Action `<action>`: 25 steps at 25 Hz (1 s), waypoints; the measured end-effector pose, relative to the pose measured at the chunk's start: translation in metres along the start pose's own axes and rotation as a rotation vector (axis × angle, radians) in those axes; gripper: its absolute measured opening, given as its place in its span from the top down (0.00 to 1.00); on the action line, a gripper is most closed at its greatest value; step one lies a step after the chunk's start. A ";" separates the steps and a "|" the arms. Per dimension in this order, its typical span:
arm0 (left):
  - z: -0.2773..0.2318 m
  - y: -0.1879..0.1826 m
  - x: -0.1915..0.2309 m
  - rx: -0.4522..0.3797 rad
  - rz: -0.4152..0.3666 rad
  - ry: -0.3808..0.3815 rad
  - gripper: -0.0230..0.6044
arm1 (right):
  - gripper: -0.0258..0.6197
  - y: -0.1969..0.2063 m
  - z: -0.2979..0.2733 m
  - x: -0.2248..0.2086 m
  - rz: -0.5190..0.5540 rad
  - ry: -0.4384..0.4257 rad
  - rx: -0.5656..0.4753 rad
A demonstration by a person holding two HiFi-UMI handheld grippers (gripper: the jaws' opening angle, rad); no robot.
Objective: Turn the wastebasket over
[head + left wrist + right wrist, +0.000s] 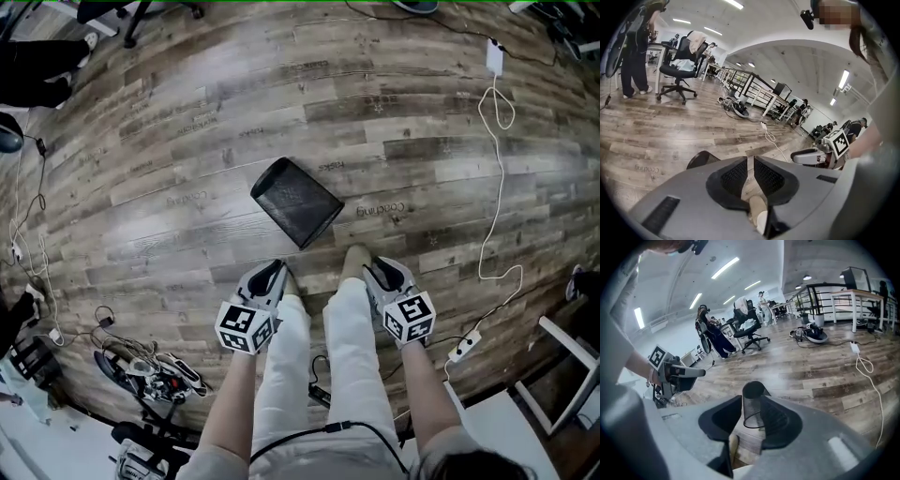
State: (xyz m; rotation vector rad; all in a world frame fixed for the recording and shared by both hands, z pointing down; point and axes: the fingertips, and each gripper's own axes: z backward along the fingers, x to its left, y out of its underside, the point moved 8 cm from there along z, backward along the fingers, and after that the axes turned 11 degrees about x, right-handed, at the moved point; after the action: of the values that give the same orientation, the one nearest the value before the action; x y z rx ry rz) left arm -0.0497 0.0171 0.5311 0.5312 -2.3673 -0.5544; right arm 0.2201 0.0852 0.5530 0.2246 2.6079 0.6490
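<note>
**Wastebasket on the floor, both grippers clear of it**

We count one wastebasket (296, 202). It is black, with see-through mesh walls and a thin rim line at one end. It sits on the wooden floor (187, 122), just ahead of the person's feet and near the middle of the head view. In the right gripper view it looks roughly upright. The mesh and the wide-angle lens leave us unsure which end faces up.

We count two grippers, each carrying one marker cube, so there are two marker cubes (246, 328) in all. The left gripper (272, 272) and the right gripper (380, 270) are held side by side over the person's two legs (281, 375), and both are near the wastebasket but apart from it.

- Left gripper: the fingers (733, 176) stand with only a narrow slit between them. Only floor and part of a leg show through the slit, and nothing is held.
- Right gripper: its fingers stand clearly wider apart. The wastebasket shows in the gap, farther off and untouched.

We count one white cable (497, 169) looping across the floor to the right, well apart from the wastebasket. One black office chair (677, 70) stands in the background of the left gripper view.
</note>
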 end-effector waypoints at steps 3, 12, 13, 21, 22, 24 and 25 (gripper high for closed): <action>-0.028 0.015 0.005 -0.012 0.055 -0.015 0.90 | 0.77 0.007 -0.028 -0.024 0.050 -0.013 0.039; -0.103 0.056 0.034 -0.003 0.090 -0.109 0.90 | 0.74 0.021 -0.118 -0.063 0.189 -0.047 0.103; -0.111 0.059 0.038 0.001 0.092 -0.122 0.90 | 0.74 0.024 -0.127 -0.066 0.200 -0.045 0.105; -0.155 0.098 0.064 0.025 0.017 -0.255 0.86 | 0.73 0.057 -0.194 -0.098 0.271 0.024 0.157; -0.159 0.103 0.068 0.025 0.003 -0.279 0.86 | 0.72 0.060 -0.202 -0.101 0.281 0.027 0.160; -0.167 0.113 0.078 0.019 -0.002 -0.313 0.86 | 0.72 0.064 -0.220 -0.107 0.314 0.037 0.169; -0.170 0.119 0.083 0.015 0.006 -0.325 0.86 | 0.71 0.067 -0.229 -0.110 0.333 0.044 0.174</action>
State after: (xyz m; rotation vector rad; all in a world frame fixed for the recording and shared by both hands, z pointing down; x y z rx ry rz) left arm -0.0234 0.0317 0.7526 0.4687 -2.6797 -0.6624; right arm 0.2176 0.0225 0.8079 0.7170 2.6948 0.5381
